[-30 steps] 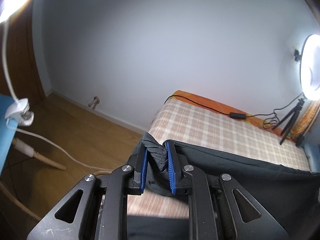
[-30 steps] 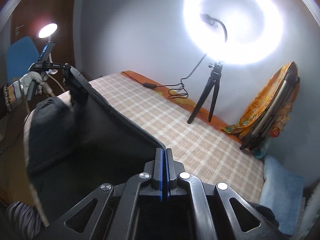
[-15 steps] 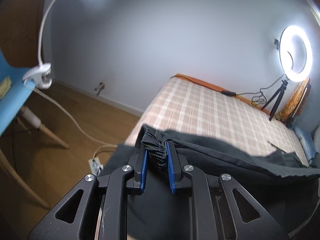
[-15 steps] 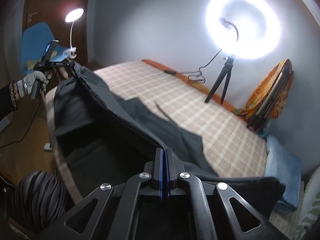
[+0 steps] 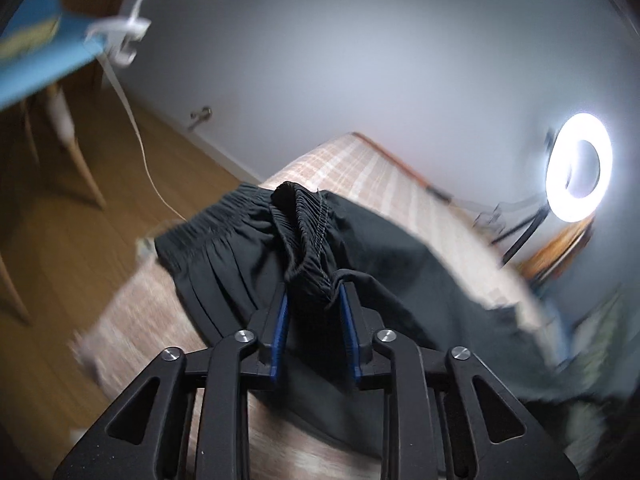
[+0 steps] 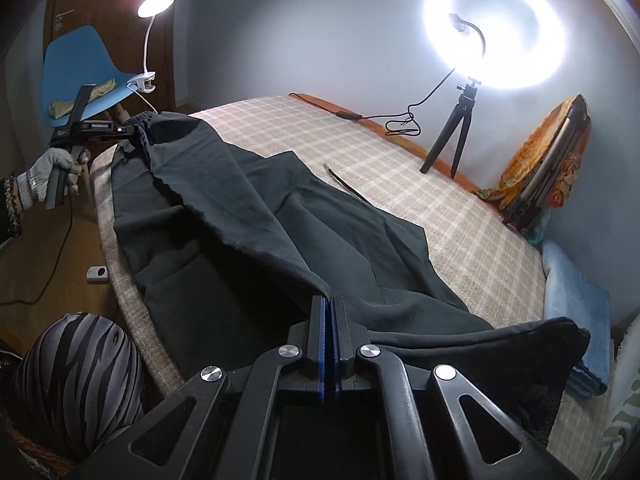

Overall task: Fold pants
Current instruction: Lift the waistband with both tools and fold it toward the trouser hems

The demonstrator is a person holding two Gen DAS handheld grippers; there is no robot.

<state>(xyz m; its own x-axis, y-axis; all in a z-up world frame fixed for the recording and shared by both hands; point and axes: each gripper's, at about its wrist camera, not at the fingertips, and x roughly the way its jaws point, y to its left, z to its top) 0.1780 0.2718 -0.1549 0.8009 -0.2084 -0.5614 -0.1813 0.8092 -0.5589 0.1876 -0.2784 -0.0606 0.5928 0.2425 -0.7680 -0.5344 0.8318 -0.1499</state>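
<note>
Black pants (image 6: 256,232) lie spread along the near edge of a bed with a checked cover (image 6: 420,200). My left gripper (image 5: 313,300) is shut on the bunched elastic waistband (image 5: 304,224); it also shows in the right wrist view (image 6: 132,130) at the bed's left end, held by a gloved hand. My right gripper (image 6: 329,300) is shut on the pants' leg edge near the bed's front. A hem end (image 6: 560,336) drapes to the right.
A ring light on a tripod (image 6: 496,28) stands at the bed's far side with its cable (image 6: 400,124). A blue chair (image 6: 76,72) with a clip lamp (image 6: 154,4) stands at left. A blue folded towel (image 6: 576,320) and an orange cushion (image 6: 544,152) lie at right.
Both grippers have lowered the pants from hanging in the air onto the bed. The fabric now lies spread on the cover. The left wrist view is blurred from motion.
</note>
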